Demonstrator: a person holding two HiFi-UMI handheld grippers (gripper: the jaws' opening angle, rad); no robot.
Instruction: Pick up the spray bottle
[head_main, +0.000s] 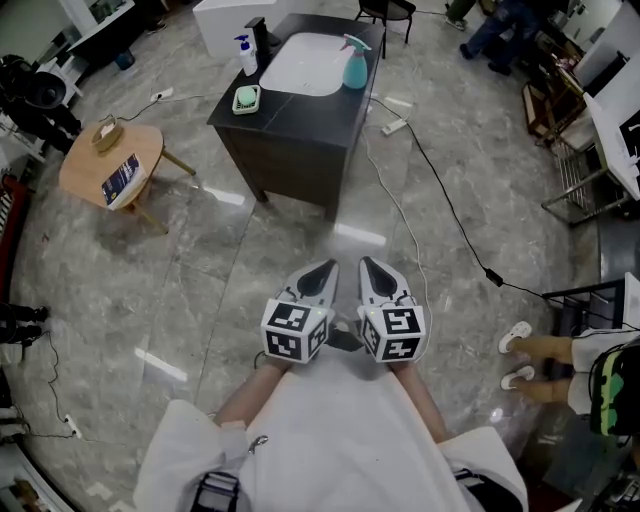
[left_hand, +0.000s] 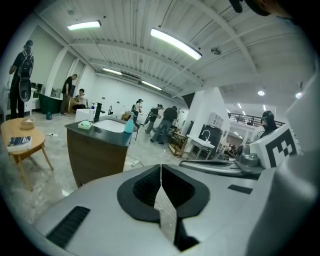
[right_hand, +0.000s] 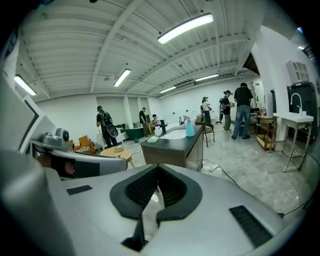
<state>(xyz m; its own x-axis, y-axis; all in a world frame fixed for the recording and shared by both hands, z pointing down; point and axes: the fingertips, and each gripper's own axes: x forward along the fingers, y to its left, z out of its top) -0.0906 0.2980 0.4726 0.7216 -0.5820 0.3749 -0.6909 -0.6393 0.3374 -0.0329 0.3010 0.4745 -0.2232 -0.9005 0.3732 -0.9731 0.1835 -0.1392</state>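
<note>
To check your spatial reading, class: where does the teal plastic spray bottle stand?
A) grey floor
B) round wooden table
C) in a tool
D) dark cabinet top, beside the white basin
D: the teal spray bottle stands on the dark cabinet top beside the white basin.

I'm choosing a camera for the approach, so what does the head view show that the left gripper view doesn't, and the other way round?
Head view only: the person's lap in white and a bystander's white shoes at the right edge.
Left gripper view only: the left gripper close up with its tongs shut on nothing, ceiling lights, and people standing far off.
Both: the dark cabinet with the teal spray bottle and green soap dish on it, and the round table.
</note>
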